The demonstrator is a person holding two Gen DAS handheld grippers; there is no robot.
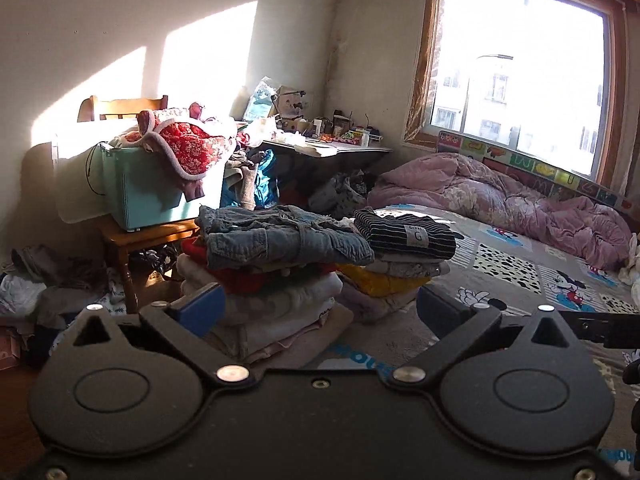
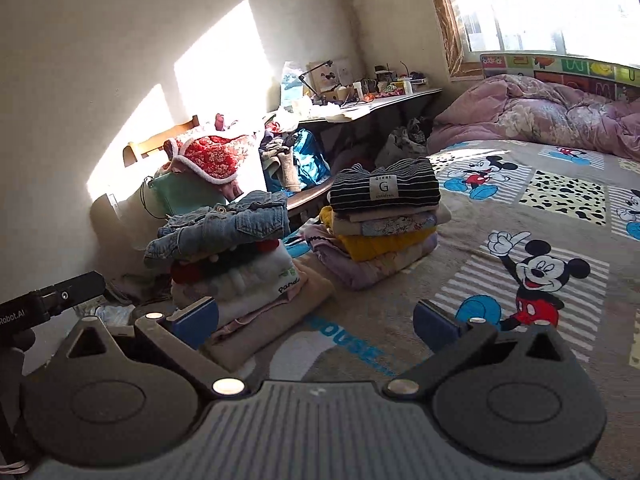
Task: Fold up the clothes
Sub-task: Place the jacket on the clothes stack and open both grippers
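The striped top [image 2: 386,186] carries a grey patch reading "Great G children"; my left camera catches only the "G" [image 1: 418,236]. It crowns the right pile [image 2: 380,236], while a denim jacket [image 2: 224,226] caps the left pile [image 2: 240,276], where a cream piece shows "panda" [image 2: 289,285]. The bedsheet [image 2: 532,216] has Mickey prints and the blue letters "MOUSE" [image 2: 348,344]. At nine o'clock in my right view, the other tool's black bar reads "Robot.AI" [image 2: 12,316]. My left gripper [image 1: 320,312] is spread wide and empty, its left pad just before the left pile; my right gripper [image 2: 318,322] is equally wide and empty, over bare sheet. Only the left view shows the whole window [image 1: 520,64] at one o'clock and floor clutter [image 1: 44,284] at nine. A pink quilt [image 1: 508,196], littered desk [image 1: 332,146], and red padded garment [image 1: 192,148] on a teal box [image 1: 140,196] lie beyond.
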